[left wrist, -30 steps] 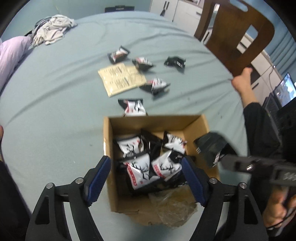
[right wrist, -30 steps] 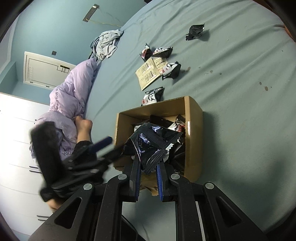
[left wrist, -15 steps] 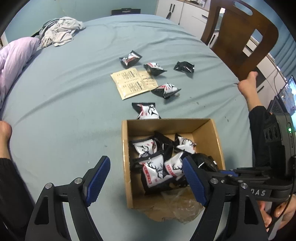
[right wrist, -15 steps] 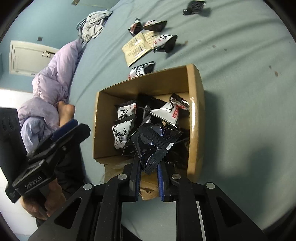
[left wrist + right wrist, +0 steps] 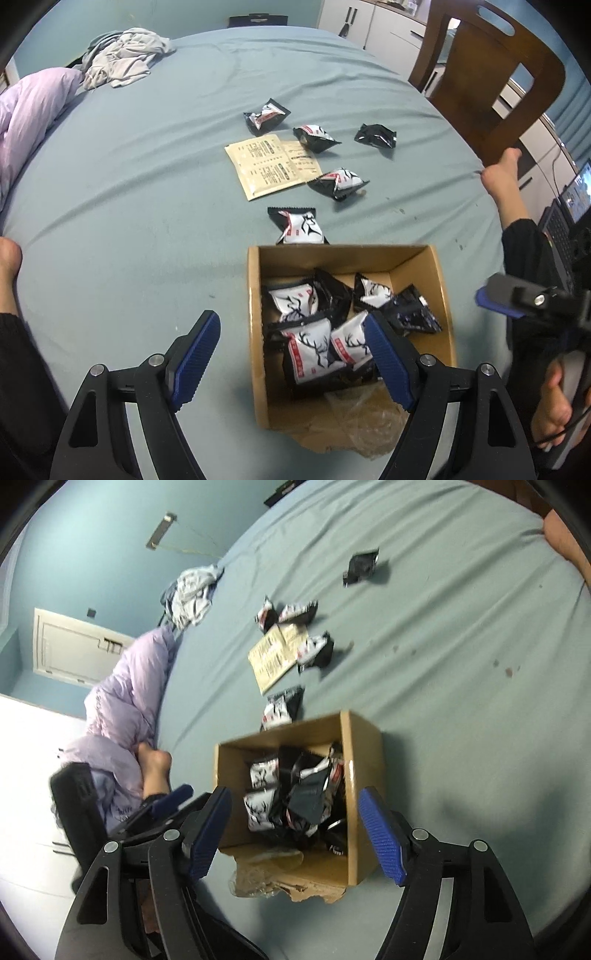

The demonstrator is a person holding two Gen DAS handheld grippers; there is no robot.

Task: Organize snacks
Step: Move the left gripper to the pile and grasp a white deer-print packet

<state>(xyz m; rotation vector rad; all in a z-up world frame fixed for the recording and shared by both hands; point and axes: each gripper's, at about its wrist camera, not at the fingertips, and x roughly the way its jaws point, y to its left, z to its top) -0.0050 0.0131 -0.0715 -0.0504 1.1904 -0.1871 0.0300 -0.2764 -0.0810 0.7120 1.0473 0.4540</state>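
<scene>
Left wrist: deer-print packets (image 5: pixel 312 345) (text illegible)

A lilac quilt (image 5: pixel 26 110) is lying bunched along the bed's (image 5: pixel 129 184) edge, with crumpled grey clothing (image 5: pixel 122 62) sitting beyond it. A wooden chair (image 5: pixel 491 88) is standing beside the bed, near white cabinets (image 5: pixel 373 18).
</scene>
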